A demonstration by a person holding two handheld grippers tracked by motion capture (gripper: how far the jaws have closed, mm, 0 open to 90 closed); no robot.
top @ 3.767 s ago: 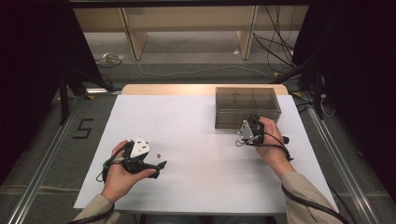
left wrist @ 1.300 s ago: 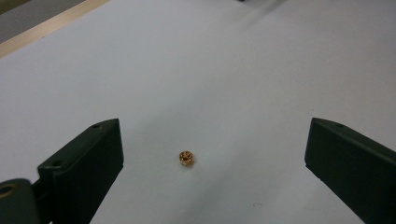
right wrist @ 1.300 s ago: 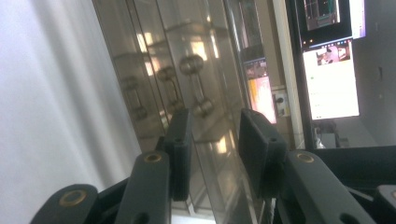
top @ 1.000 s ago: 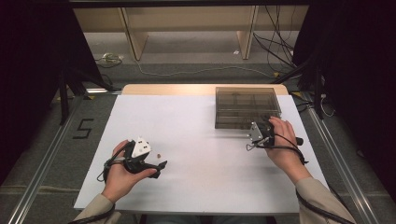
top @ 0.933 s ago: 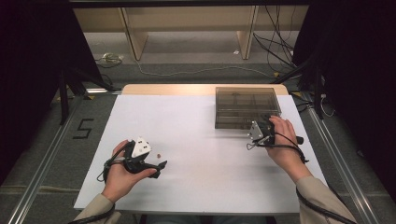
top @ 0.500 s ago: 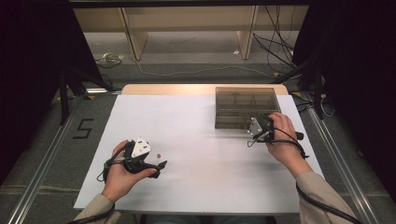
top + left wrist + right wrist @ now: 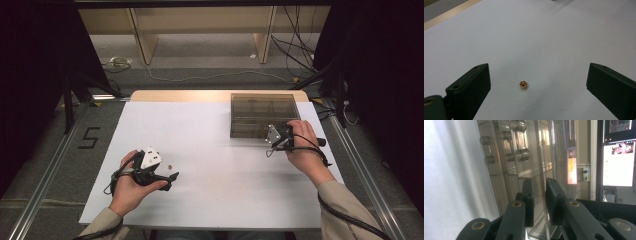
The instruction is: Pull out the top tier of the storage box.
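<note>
Pinching the clear box's (image 7: pixel 262 114) near wall with your right gripper (image 7: pixel 539 195), fingers nearly together, left gripper (image 7: pixel 537 90) spread wide around the small brass nut (image 7: pixel 523 85), well left of that box on the desk (image 7: pixel 220 150).

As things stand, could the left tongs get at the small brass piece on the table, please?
Probably yes: the left tongs are open, and the small brass piece lies on the bare white table between their jaws, with nothing in the way.
</note>
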